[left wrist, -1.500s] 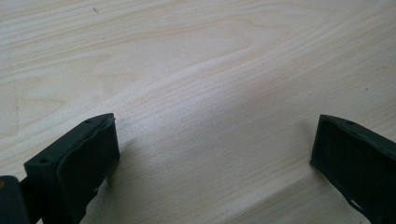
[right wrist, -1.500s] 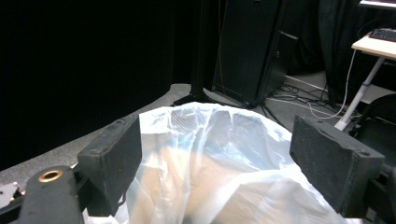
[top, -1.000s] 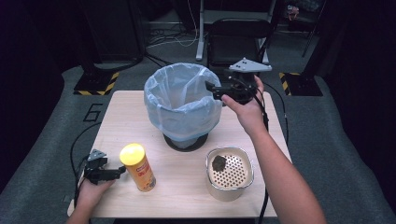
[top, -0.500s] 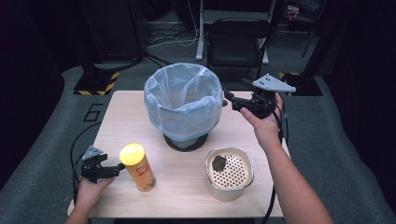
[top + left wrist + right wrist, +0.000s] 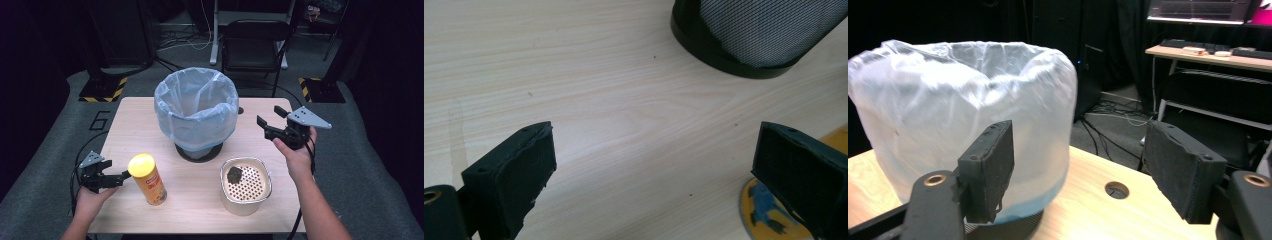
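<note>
Bin: right claw withdrawn, empty

Bin (image 5: 196,112) with its pale liner stands mid-worktop (image 5: 130,125). My right claw (image 5: 270,123), over the rim a second ago, has pulled back to the bin's right, jaws apart, carrying nothing. I judge a drop finished. My left claw (image 5: 114,177) waits released just beside the yellow can (image 5: 148,179). One dark lump (image 5: 234,174) sits in the perforated pan (image 5: 258,196).

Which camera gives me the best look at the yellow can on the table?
The high view: the yellow can stands upright and whole, yellow lid on top, just beside the left gripper. The left gripper view catches only a sliver of its base behind one jaw. The right gripper view faces the lined bin instead.
</note>
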Demonstrator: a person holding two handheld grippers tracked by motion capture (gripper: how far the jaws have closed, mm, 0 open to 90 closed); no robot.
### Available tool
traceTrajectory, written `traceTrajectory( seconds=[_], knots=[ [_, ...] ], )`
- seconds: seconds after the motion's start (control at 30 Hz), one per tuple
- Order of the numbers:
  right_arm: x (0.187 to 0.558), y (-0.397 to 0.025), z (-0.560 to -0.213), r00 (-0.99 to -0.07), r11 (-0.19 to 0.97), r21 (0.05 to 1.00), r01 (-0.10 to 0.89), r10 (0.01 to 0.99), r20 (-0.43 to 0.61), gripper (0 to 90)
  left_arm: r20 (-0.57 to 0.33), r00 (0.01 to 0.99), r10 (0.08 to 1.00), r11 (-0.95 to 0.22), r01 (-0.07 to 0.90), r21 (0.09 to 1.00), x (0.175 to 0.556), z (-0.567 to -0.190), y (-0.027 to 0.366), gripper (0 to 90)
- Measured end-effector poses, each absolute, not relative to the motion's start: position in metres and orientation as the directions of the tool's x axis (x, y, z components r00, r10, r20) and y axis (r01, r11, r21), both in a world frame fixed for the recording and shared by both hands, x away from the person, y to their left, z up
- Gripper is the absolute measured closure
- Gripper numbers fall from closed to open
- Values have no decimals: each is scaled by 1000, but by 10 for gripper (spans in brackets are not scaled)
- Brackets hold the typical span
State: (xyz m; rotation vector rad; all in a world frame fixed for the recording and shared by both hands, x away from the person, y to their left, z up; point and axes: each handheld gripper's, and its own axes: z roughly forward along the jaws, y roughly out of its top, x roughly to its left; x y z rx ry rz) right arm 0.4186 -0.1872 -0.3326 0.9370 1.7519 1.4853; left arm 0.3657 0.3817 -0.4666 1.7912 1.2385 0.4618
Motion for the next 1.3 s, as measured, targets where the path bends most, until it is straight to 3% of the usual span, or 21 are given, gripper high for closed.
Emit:
traceTrajectory(
  seconds=[0.33, 0.83, 1.07, 1.3],
  knots=[
    [402, -214, -373, -471, 75, 989, 127, 882, -6, 290, -154, 473, 867, -144, 535, 833, 351, -463, 376, 34],
    [387, -237, -399, -411, 36, 989, 143, 911, 26, 291, -121, 566, 816, -215, 491, 844, 320, -467, 375, 34],
    [378, -238, -411, -394, 71, 987, 147, 919, -7, 290, -204, 621, 757, -193, 510, 838, 311, -471, 361, 34],
    [373, -239, -420, -383, 87, 984, 156, 923, -21, 287, -208, 660, 721, -219, 503, 836, 313, -474, 343, 35]
  ],
)
